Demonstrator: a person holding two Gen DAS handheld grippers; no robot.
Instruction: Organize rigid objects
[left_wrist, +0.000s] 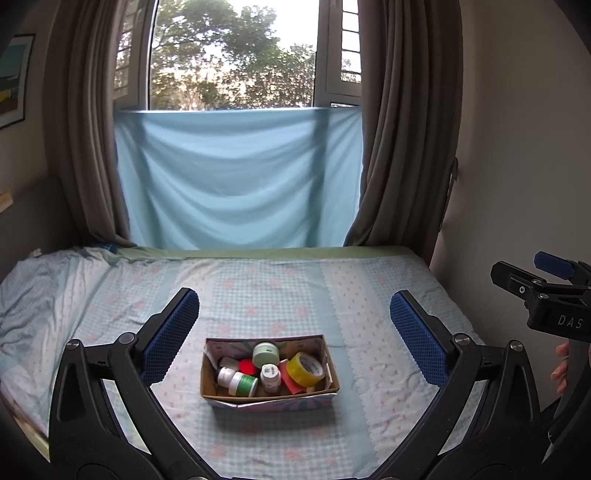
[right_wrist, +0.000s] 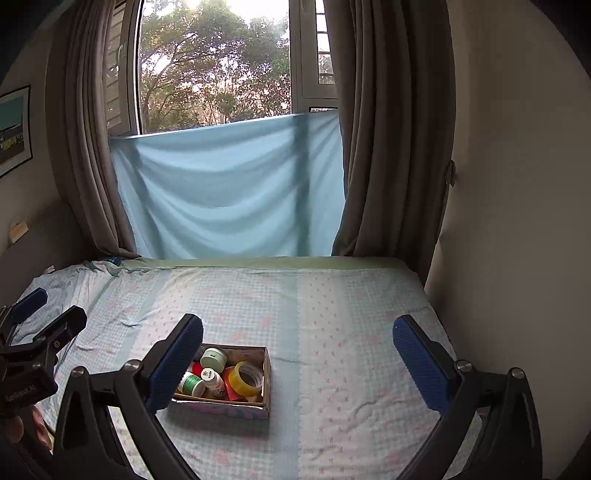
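A small open cardboard box (left_wrist: 236, 400) (right_wrist: 266, 373) sits on the bed. It holds a yellow tape roll (left_wrist: 306, 368) (right_wrist: 245, 378), a pale green jar (left_wrist: 266, 353) (right_wrist: 213, 359), a green-labelled bottle (left_wrist: 243, 384) (right_wrist: 191, 384), a white bottle (left_wrist: 270, 376) (right_wrist: 214, 380) and red items (left_wrist: 247, 367). My left gripper (left_wrist: 293, 325) is open and empty, held above and in front of the box. My right gripper (right_wrist: 297, 350) is open and empty, with the box below its left finger. Each gripper shows at the edge of the other's view.
The bed (left_wrist: 295, 288) has a light blue patterned sheet, rumpled at the left. A blue cloth (left_wrist: 236, 177) hangs over the window behind, between grey curtains. A wall (right_wrist: 517, 184) runs along the bed's right side.
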